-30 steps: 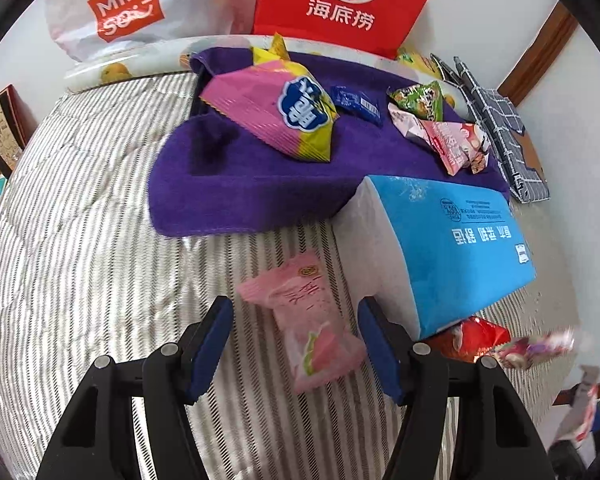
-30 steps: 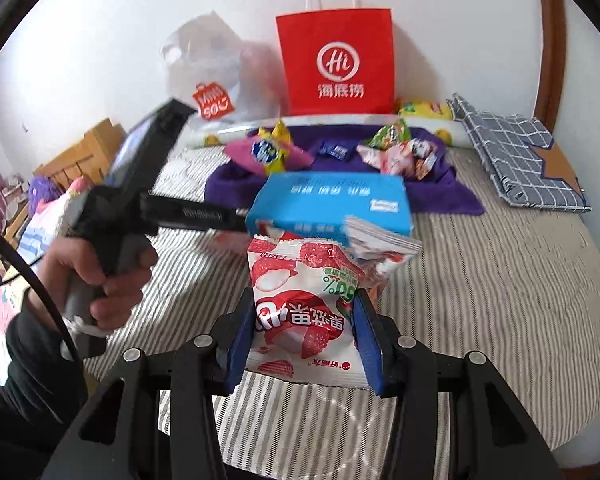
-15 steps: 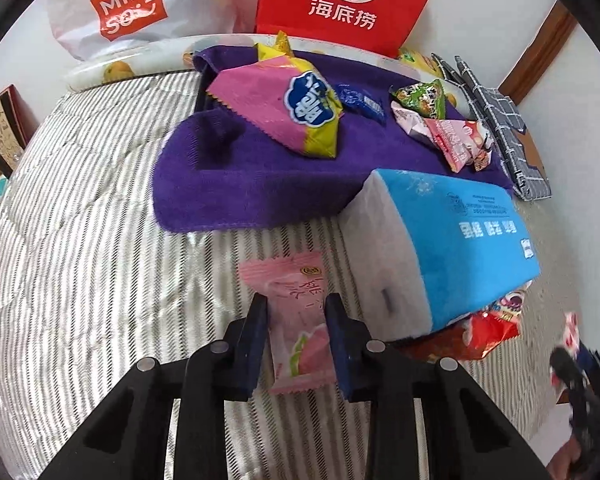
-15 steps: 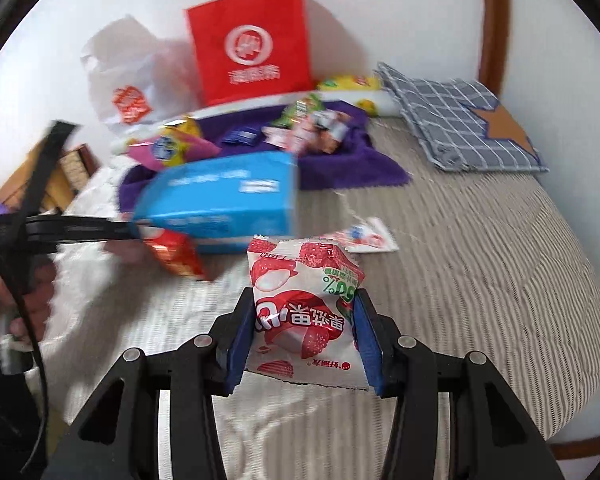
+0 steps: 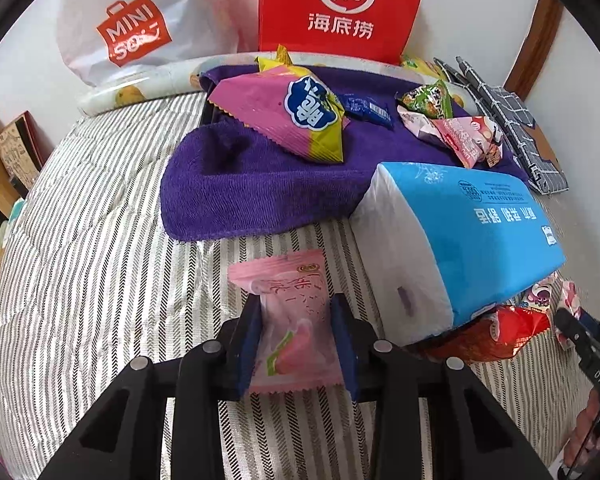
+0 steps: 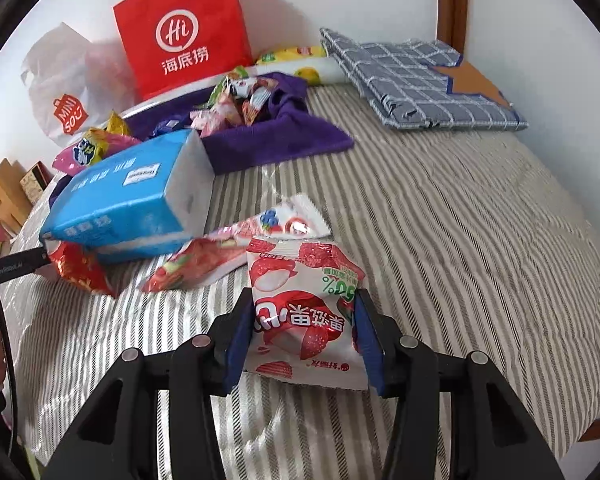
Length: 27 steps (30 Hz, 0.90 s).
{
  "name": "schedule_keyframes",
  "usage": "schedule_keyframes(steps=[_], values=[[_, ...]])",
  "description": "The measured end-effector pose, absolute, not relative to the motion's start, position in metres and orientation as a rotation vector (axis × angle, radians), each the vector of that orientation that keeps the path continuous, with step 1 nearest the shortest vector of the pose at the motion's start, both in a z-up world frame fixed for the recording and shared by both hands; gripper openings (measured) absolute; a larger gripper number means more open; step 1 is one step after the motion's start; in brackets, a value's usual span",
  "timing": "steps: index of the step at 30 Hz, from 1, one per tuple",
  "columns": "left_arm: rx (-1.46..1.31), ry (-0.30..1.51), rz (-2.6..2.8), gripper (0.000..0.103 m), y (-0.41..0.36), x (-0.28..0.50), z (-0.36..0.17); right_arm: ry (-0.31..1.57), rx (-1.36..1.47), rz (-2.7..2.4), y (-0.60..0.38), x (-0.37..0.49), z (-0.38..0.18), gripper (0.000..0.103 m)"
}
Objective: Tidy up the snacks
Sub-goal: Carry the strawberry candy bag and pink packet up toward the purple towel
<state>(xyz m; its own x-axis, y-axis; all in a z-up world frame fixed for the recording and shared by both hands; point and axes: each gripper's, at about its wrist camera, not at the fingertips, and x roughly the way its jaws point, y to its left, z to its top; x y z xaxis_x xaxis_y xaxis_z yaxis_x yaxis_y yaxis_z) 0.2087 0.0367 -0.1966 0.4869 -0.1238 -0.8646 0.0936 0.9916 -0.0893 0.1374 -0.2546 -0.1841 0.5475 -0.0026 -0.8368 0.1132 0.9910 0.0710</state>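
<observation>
Left gripper (image 5: pixel 296 336): we clamp pink packet (image 5: pixel 290 328) | right gripper (image 6: pixel 304 336): we clamp lychee pouch (image 6: pixel 304 320) | tissue pack (image 5: pixel 460 240) ahead-right of left | towel (image 5: pixel 260 196) beyond.

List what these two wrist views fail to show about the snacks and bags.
- Red snack packet: left wrist view, mostly hidden under the blue tissue pack.
- Red paper bag: left wrist view, top cut off by the frame edge; contents unseen.
- Snack pile on the purple towel: right wrist view, too small to count.
</observation>
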Motion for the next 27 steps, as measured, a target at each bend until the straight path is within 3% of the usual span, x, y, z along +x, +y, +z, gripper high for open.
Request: schedule_keyframes(steps=[7, 25, 27], values=[[0.041, 0.964, -0.111, 0.035, 0.026, 0.200, -0.200, 0.964, 0.113, -0.068, -0.259, 0.152, -0.187, 0.050], [0.017, 0.960, -0.102, 0.034, 0.027, 0.201, -0.201, 0.983, 0.078, -0.078, -0.255, 0.157, -0.190, 0.050], [0.003, 0.958, -0.108, 0.031, 0.029, 0.201, -0.201, 0.985, 0.082, -0.069, -0.256, 0.157, -0.190, 0.054]])
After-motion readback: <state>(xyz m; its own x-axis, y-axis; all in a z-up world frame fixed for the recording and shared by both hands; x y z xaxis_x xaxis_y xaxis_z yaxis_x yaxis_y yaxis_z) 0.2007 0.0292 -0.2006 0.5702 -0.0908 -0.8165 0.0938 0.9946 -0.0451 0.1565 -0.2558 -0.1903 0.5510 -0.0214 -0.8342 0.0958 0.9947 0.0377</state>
